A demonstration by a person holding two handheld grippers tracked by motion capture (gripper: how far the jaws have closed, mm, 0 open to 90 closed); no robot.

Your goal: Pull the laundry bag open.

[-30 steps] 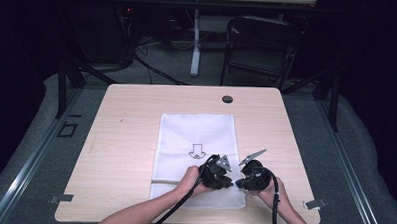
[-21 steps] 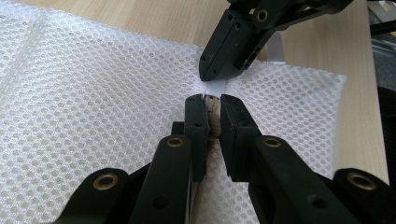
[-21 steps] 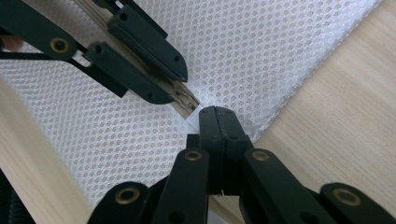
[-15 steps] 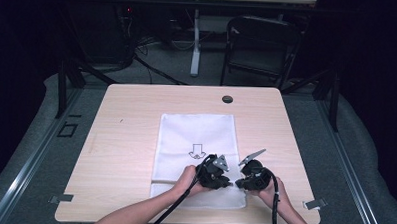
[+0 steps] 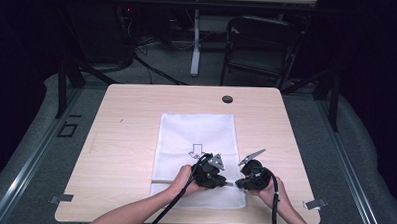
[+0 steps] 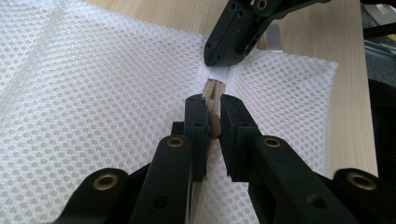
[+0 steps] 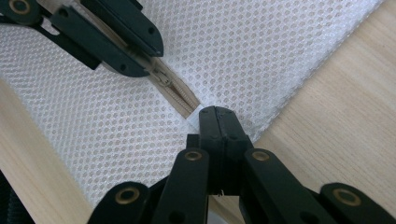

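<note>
A white mesh bag (image 5: 195, 137) printed with an arrow lies flat on the wooden table (image 5: 126, 129). Its tan zipper (image 7: 180, 98) runs along the near end. My left gripper (image 6: 212, 105) is shut on the zipper pull (image 6: 214, 126), with the jaws on either side of the zipper line. My right gripper (image 7: 216, 112) is shut on the white fabric tab (image 6: 218, 73) at the zipper's end, close to the bag's right edge. In the high view the left gripper (image 5: 227, 183) and right gripper (image 5: 237, 184) meet tip to tip over the bag's near right corner.
A round black grommet (image 5: 227, 99) sits near the table's far edge. A black folding chair (image 5: 261, 49) and a white stand (image 5: 195, 42) are on the floor behind the table. Bare wood lies to the left and right of the bag.
</note>
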